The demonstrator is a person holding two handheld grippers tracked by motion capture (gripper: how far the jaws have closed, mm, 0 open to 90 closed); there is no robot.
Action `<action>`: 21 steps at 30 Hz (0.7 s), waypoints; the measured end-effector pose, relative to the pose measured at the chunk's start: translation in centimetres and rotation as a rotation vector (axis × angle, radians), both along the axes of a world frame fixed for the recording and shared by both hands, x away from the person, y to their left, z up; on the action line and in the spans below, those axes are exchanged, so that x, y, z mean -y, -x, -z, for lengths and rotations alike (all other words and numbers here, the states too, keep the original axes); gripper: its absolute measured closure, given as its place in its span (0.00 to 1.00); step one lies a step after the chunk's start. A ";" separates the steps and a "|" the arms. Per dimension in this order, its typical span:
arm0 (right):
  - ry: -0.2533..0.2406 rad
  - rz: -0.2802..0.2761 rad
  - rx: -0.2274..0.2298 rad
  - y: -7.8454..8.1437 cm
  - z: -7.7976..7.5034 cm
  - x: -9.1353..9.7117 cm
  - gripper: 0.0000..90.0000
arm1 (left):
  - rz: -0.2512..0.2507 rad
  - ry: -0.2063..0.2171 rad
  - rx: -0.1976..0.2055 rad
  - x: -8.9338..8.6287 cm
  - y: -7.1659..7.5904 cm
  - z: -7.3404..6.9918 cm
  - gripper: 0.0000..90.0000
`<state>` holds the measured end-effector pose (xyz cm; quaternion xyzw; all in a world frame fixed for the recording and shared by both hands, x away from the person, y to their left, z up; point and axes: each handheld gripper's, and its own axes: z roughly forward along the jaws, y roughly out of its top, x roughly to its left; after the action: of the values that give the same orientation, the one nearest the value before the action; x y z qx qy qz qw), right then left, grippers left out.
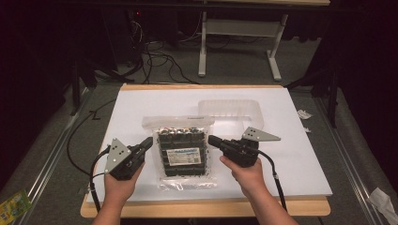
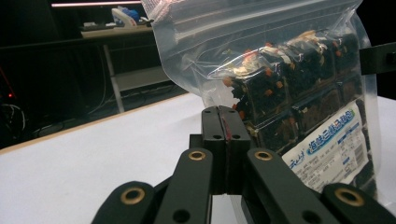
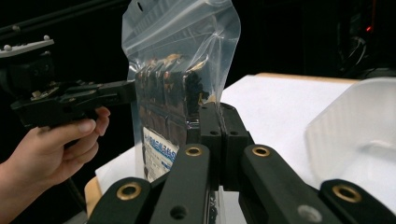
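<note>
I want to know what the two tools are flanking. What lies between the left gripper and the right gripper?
In the high view, a clear plastic zip bag of dark snack packs sits between the left gripper and the right gripper.

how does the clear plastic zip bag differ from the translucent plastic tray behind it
The clear plastic zip bag is packed with dark snack packs and a blue-and-white label; the translucent plastic tray looks empty. The bag is soft film, pinched at each side edge by the left gripper and right gripper; the tray is rigid and untouched. Both are see-through plastic.
</note>
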<state>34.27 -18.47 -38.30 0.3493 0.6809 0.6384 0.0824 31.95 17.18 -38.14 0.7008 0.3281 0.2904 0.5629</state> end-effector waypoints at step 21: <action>-0.013 0.144 0.131 1.7 -2.4 5.5 1.00 | 0.079 -0.001 0.116 6.4 -0.7 -2.3 1.00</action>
<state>32.61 -23.96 -35.95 0.3555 0.6430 0.6567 0.1701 32.67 10.75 -35.85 0.6956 0.2669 0.3083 0.5915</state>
